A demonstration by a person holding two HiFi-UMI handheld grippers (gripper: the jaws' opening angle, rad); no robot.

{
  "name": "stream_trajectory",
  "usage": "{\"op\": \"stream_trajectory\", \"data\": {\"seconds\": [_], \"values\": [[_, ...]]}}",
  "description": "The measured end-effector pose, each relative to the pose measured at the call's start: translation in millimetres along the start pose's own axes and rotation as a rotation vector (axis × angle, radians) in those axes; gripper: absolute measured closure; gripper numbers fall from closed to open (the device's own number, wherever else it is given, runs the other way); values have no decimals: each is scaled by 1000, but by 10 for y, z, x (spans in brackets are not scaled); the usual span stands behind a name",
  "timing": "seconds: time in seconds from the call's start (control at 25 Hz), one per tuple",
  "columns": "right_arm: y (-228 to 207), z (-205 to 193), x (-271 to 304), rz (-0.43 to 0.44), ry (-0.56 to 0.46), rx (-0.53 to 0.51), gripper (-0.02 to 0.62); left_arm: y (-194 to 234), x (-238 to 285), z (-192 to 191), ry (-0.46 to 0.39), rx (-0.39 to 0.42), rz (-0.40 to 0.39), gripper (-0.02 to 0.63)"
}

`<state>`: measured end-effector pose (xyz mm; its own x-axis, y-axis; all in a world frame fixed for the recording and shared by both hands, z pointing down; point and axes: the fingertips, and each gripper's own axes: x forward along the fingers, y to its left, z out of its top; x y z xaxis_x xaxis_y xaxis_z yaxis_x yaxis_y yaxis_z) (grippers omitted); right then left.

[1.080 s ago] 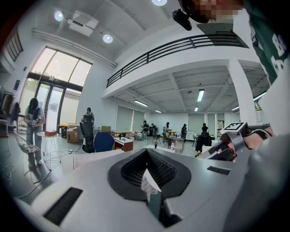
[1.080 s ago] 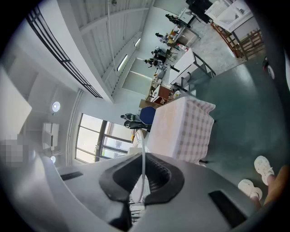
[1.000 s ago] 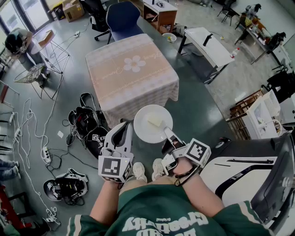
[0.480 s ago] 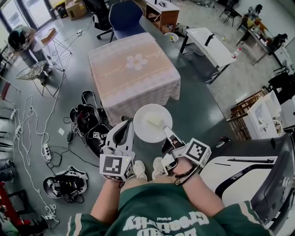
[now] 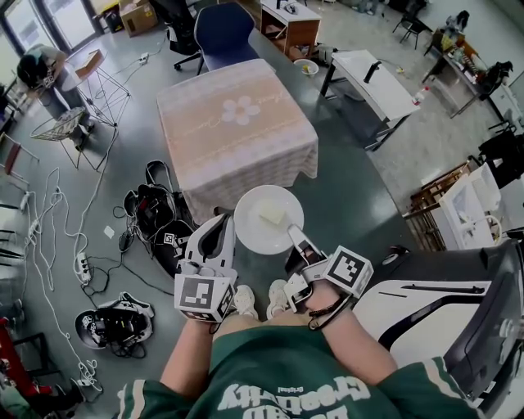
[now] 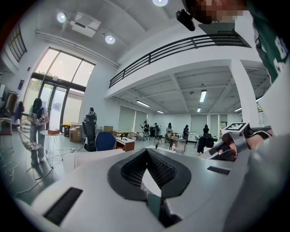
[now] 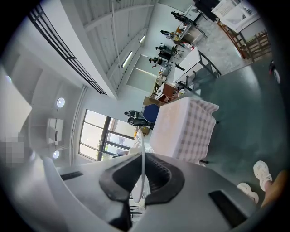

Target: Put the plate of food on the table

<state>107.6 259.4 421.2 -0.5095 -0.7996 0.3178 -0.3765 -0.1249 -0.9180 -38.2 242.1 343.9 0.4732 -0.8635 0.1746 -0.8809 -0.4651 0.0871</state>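
Holding the plate point(image 5: 260, 235) by its near-right rim, the right gripper point(image 5: 293, 236) has its fingers closed on the edge. In the right gripper view the plate point(image 7: 142, 140) runs edge-on as a thin white line between the pads of the right gripper point(image 7: 142, 156). The plate is white and round and carries one pale yellow piece of food point(image 5: 273, 216) near its centre. It is held in the air in front of the near edge of the surface point(image 5: 221, 155), not resting on it.

The left gripper point(image 5: 223, 223) sits just beside the plate's left rim. Its fingers are closed tip to tip with nothing between them, as the left gripper view confirms point(image 6: 146, 150).

The surface is a square table under a pale pink checked cloth with a white flower motif point(image 5: 240, 110) at its centre. Nothing stands on the cloth. A blue chair point(image 5: 221, 33) is set at its far side.

The floor point(image 5: 352, 196) is grey and glossy. Black bags point(image 5: 155, 217) and loose cables point(image 5: 49, 237) lie to the left of the surface, with a power strip point(image 5: 82, 274) among them. A white desk point(image 5: 368, 82) stands to the right and a wooden cabinet point(image 5: 286, 20) beyond it. The left gripper view shows tall windows point(image 6: 54, 104), a railed mezzanine point(image 6: 181, 47) and people standing at the far wall.
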Motion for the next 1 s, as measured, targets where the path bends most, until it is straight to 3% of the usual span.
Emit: {"op": "stream_trajectory", "data": {"seconds": [0.4,1.0], "values": [[-63,215,-24,72,46,-4,574,-254,205,4,-4,5,50,597],[-187,478,-86,66,80,-8,574,-374,344,-15,-1,8,121,597]]}}
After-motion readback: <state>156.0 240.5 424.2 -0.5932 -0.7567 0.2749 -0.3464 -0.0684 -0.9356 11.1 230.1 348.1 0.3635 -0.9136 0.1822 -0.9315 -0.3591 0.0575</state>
